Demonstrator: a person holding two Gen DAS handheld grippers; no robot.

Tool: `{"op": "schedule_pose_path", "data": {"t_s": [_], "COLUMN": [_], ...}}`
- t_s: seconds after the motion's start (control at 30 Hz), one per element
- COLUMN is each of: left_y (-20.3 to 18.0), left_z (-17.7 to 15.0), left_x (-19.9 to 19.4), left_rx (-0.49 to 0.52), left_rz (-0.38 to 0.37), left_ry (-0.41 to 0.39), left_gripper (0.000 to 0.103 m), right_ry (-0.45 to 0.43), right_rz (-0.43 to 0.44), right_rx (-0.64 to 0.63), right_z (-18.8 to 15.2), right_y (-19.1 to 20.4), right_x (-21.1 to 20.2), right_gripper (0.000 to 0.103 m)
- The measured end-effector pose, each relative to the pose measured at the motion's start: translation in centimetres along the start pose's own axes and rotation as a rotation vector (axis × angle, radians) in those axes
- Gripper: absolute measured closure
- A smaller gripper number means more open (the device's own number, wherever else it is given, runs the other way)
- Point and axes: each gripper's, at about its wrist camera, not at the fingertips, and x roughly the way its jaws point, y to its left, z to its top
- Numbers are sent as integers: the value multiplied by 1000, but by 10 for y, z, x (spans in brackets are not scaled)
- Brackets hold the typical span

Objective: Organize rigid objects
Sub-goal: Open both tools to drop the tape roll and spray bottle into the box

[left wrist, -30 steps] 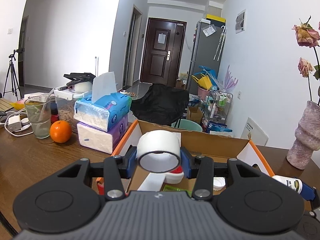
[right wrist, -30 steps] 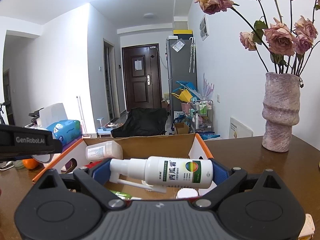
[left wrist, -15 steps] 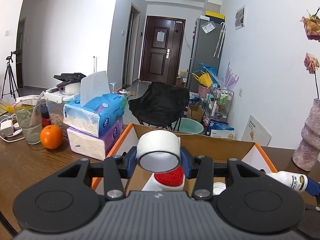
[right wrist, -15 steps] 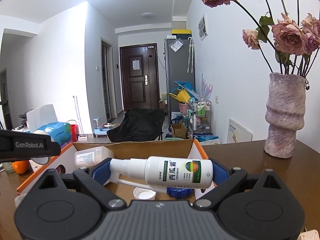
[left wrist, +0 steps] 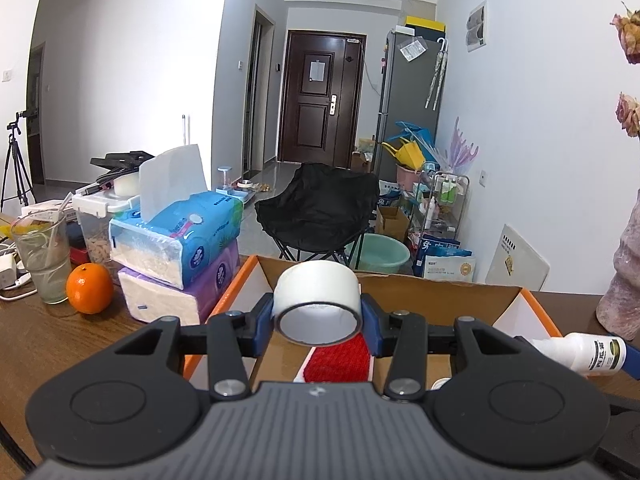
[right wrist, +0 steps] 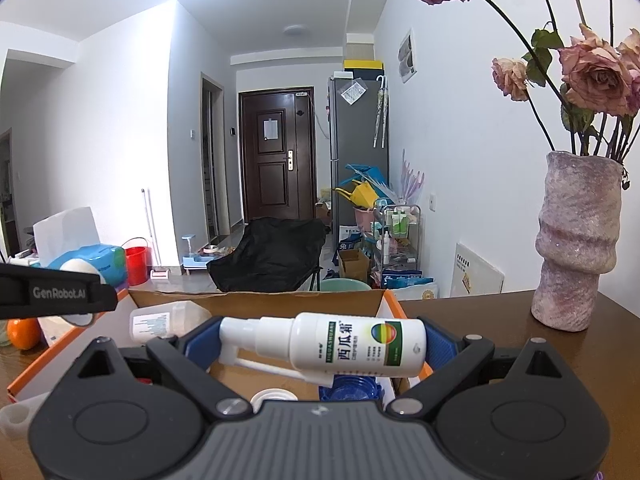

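Holding a white tape roll (left wrist: 318, 300) clamped in my left gripper (left wrist: 318, 320), I am keeping it above the open cardboard box (left wrist: 440, 292) just ahead. My right gripper (right wrist: 322, 346) is gripping a white spray bottle (right wrist: 340, 344) sideways over the same box, with a vase (right wrist: 576, 240) standing on the surface to its right.

1 tape roll (left wrist: 318, 300); 1 spray bottle (right wrist: 340, 344); 2 tissue packs (left wrist: 176, 236); 1 orange (left wrist: 89, 288).
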Motion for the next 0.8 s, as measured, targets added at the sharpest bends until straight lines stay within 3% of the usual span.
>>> {"op": "schedule_pose_path", "data": {"t_s": [0.67, 0.7, 0.77, 0.8], "left_y": [-5, -6, -6, -6], "left_z": [0, 0, 0, 0], "left_x": [27, 27, 27, 26], "left_rx": [55, 63, 65, 66], "left_rz": [29, 29, 41, 53], "left_ry": [62, 67, 69, 61], "left_gripper": [56, 53, 25, 19], "right_ry": [21, 25, 49, 61], "right_rz": [7, 6, 7, 7], "right_rx": [-45, -45, -52, -54], "right_z": [0, 0, 0, 0], "right_y": [2, 2, 1, 1], "right_x": [21, 21, 24, 26], "right_gripper": [5, 4, 4, 4]}}
